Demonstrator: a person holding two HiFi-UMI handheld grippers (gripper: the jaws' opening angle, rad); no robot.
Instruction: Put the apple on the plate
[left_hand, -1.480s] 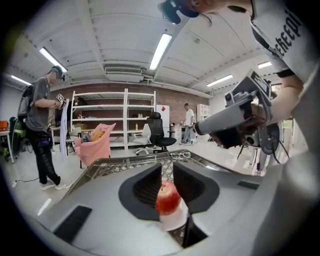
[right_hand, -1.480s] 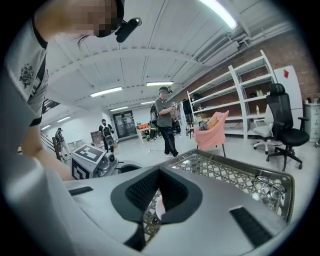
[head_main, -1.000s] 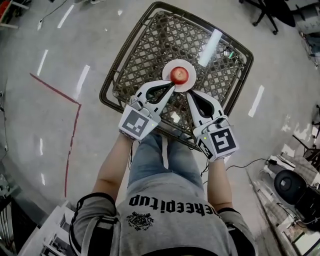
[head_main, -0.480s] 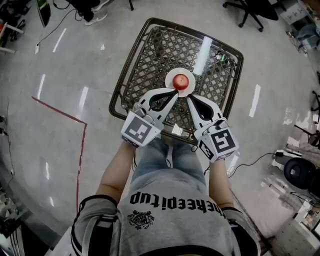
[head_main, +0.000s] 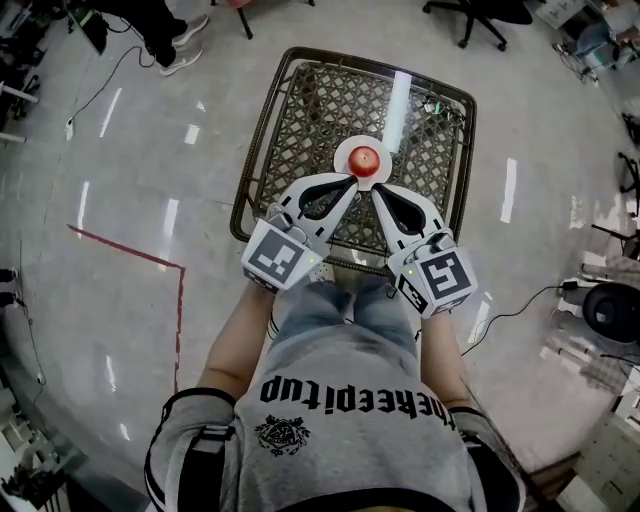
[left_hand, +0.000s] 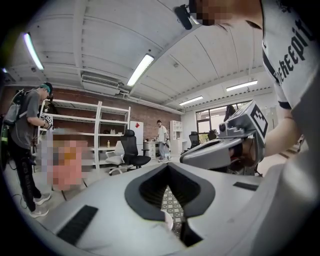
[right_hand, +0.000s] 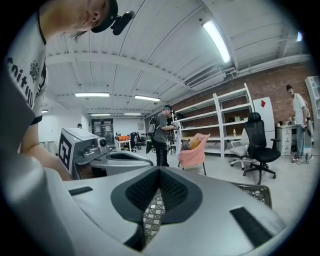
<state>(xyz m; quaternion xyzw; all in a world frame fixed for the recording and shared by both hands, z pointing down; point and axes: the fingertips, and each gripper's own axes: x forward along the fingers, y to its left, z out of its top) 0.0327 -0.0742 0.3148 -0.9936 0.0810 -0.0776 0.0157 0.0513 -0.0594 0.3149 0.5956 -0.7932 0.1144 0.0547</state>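
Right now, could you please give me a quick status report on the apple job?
Left gripper shut, empty. Right gripper shut, empty. Apple sits on the plate. Nothing in the way.

The left forearm and right forearm reach forward side by side, the left hand-held gripper and right hand-held gripper angled inward, tips near each other, each with jaws closed together and empty.

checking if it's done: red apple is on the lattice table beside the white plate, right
No: the head view shows the apple on the white plate, not beside it; the plate itself rests on the lattice table.
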